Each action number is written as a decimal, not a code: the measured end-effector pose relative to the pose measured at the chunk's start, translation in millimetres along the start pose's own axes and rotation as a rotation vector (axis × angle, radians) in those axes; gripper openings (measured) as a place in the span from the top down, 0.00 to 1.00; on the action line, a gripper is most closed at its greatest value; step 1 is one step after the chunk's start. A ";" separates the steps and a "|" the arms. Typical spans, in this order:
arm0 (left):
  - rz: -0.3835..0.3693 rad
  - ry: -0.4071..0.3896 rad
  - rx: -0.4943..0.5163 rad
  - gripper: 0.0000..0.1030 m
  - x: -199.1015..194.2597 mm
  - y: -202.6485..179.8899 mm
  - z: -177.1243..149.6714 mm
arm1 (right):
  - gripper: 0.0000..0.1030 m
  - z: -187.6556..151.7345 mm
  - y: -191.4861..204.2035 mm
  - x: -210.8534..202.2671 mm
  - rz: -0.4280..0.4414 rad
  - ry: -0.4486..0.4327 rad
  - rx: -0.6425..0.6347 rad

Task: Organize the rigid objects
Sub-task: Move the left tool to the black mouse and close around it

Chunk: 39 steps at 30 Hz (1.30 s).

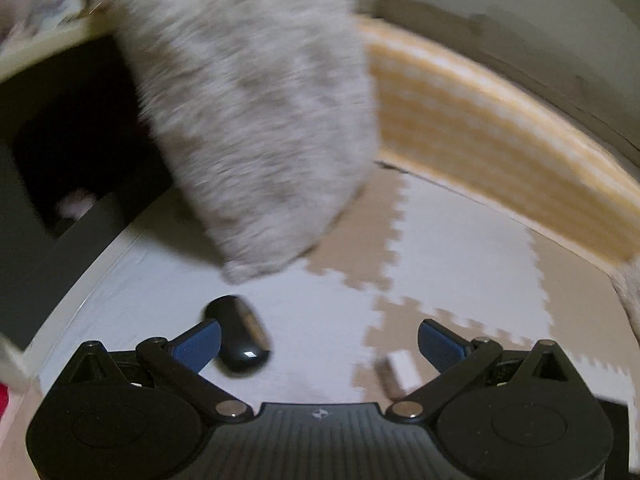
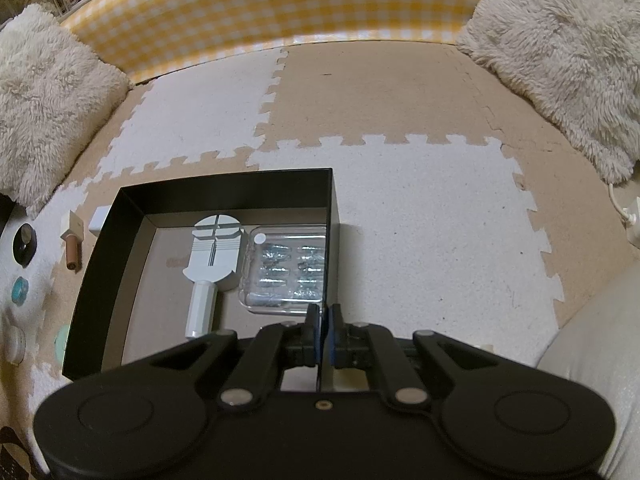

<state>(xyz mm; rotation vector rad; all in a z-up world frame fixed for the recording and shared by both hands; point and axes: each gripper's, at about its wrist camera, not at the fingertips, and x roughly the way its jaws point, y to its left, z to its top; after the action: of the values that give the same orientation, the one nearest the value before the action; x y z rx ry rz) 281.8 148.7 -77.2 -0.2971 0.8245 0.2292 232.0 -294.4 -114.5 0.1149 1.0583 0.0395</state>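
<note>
The black box (image 2: 120, 256), open-topped, sits on the foam puzzle mat (image 2: 420, 220) directly ahead of the right gripper (image 2: 322, 320), its near wall cut off by the gripper's black body. The right gripper's blue-padded fingers are pressed together, and they appear to pinch the thin right-hand wall of the box, though the contact itself is hidden between the pads. Inside the box lie a white tool with a round slotted head (image 2: 212, 256) and, beside it to the right, a clear plastic case (image 2: 286, 270) holding small shiny pieces too blurred by glare to identify. Left of the box, on the mat, rest a small wooden-handled piece (image 2: 73, 246), a white block (image 2: 100, 218) partly hidden by the box wall, a black round object (image 2: 24, 244), a teal disc (image 2: 19, 290) and pale round items (image 2: 14, 344) cut off at the picture's edge. Farther off stand two fluffy cushions (image 2: 48, 112) and a yellow checked panel (image 2: 280, 4).

In the left wrist view everything is smeared by motion. The left gripper (image 1: 320, 344) has its fingers spread wide with nothing between them. Just beyond its left fingertip lies a black oval object (image 1: 240, 336), its shape hard to read, and near the right fingertip a small white block (image 1: 400, 370) is partly covered by the gripper's linkage. Beyond them a grey-white fluffy cushion (image 1: 248, 120) fills the middle of the frame, hiding most of a dark opening (image 1: 60, 140) on the left whose contents cannot be made out.
</note>
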 end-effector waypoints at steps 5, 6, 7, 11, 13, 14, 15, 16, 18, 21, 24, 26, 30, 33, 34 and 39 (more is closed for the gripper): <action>0.041 0.021 -0.152 0.05 22.6 28.1 4.5 | 0.96 -0.2 0.1 0.1 -0.001 0.000 -0.002; 0.039 0.031 -0.179 0.07 27.9 32.8 4.8 | 0.96 -0.2 0.0 0.1 -0.002 0.000 -0.003; 0.037 0.039 -0.198 0.11 31.7 35.4 3.5 | 0.96 -0.3 0.0 0.1 -0.003 0.001 -0.005; 0.036 0.087 -0.273 0.19 53.8 46.4 -1.2 | 0.96 -0.4 0.6 0.2 -0.007 0.002 -0.012; 0.049 0.101 -0.304 0.21 64.9 52.1 -4.2 | 0.96 -0.4 1.4 0.1 -0.008 0.002 -0.015; 0.057 0.104 -0.313 0.22 70.2 54.5 -5.5 | 0.96 -0.4 1.5 0.1 -0.009 0.002 -0.016; 0.062 0.110 -0.311 0.23 75.8 56.7 -6.5 | 0.96 -0.4 1.3 0.1 -0.008 0.002 -0.017; 0.067 0.114 -0.303 0.26 80.2 57.8 -6.6 | 0.96 -0.4 1.2 0.1 -0.009 0.002 -0.017; 0.080 0.117 -0.282 0.27 88.8 57.8 -6.5 | 0.96 -0.3 1.9 0.2 -0.009 0.002 -0.019; 0.086 0.109 -0.265 0.28 97.2 57.2 -5.2 | 0.96 0.1 2.4 0.5 -0.011 0.002 -0.023; 0.109 0.109 -0.238 0.32 104.7 54.3 -1.8 | 0.96 0.2 2.5 0.5 -0.012 0.003 -0.026; 0.127 0.129 -0.219 0.41 108.8 52.2 -0.1 | 0.96 -0.1 2.5 0.4 -0.012 0.002 -0.028; 0.142 0.178 -0.209 0.43 115.8 51.7 -3.4 | 0.96 -0.5 2.7 0.5 -0.012 0.002 -0.029; 0.161 0.181 -0.164 0.44 117.9 50.6 -6.4 | 0.96 -0.8 3.3 0.3 -0.014 0.003 -0.033; 0.159 0.179 -0.151 0.46 118.2 49.7 -6.8 | 0.96 -1.1 3.3 0.2 -0.014 0.003 -0.032; 0.135 0.183 -0.121 0.47 114.9 45.6 -7.1 | 0.95 -1.0 3.3 0.4 -0.011 0.004 -0.028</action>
<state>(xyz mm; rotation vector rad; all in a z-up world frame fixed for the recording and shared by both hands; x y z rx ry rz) 338.3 198.5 -175.5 -0.3805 1.0147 0.3831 231.4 -290.9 -115.0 0.0839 1.0615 0.0449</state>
